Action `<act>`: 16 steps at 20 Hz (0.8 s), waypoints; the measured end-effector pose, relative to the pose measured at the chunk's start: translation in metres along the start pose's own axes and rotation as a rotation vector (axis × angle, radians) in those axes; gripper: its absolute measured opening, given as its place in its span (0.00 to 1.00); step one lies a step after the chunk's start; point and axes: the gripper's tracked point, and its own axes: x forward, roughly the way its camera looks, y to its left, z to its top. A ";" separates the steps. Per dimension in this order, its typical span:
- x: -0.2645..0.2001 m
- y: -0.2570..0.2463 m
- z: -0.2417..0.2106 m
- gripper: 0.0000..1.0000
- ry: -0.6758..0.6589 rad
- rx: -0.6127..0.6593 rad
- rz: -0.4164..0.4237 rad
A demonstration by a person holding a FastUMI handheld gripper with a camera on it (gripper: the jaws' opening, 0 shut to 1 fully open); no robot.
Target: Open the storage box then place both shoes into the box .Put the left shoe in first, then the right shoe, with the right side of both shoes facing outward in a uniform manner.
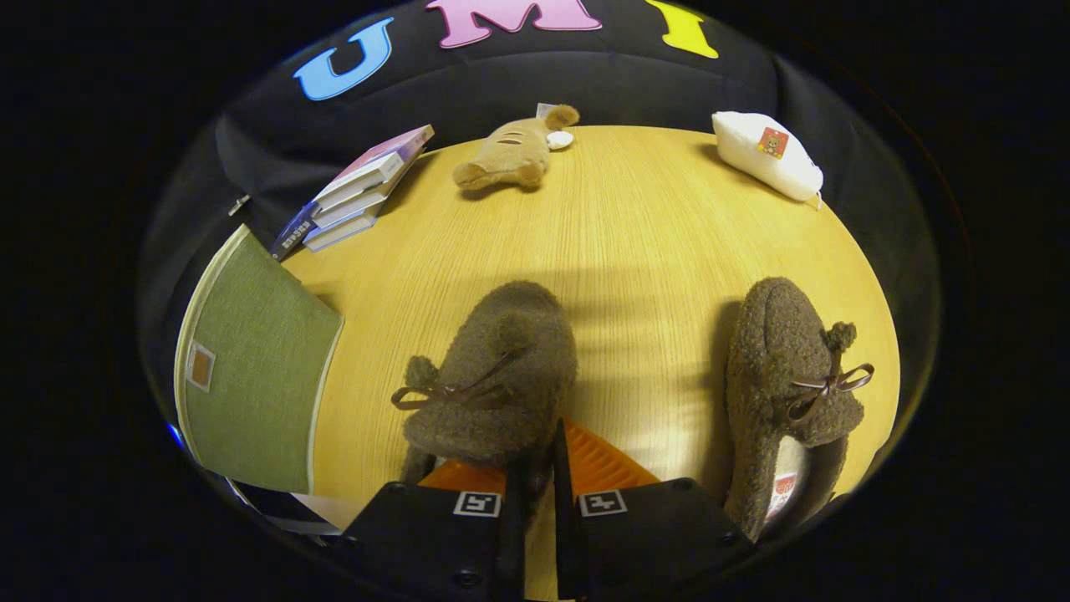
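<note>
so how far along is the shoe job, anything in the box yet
Nothing is in the box yet. Its green lid looks up, so opening seems done, though its inside is out of sight. In hand: the claw is nearly shut around the heel of one shoe, apparently gripping it. Left: put that shoe in, then the other shoe, which lies untouched on the table.

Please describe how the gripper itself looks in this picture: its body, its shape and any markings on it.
The gripper has two black, blocky housings side by side, each carrying a small square black-and-white marker on top. Two narrow fingers rise between them. Round screw heads sit on the housings.
</note>
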 end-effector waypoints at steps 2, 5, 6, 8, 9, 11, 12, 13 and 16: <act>0.001 0.000 0.001 0.08 0.000 0.010 0.004; -0.009 -0.006 0.007 0.06 -0.018 0.037 -0.042; -0.014 -0.006 0.007 0.06 -0.032 0.049 -0.055; -0.030 -0.004 0.016 0.06 -0.054 0.093 -0.073; -0.039 0.000 0.022 0.06 -0.072 0.124 -0.076; -0.062 0.009 0.035 0.06 -0.106 0.174 -0.084; -0.075 0.015 0.041 0.06 -0.125 0.177 -0.091; -0.089 0.023 0.049 0.06 -0.150 0.170 -0.095; -0.130 0.060 0.072 0.06 -0.221 0.180 -0.086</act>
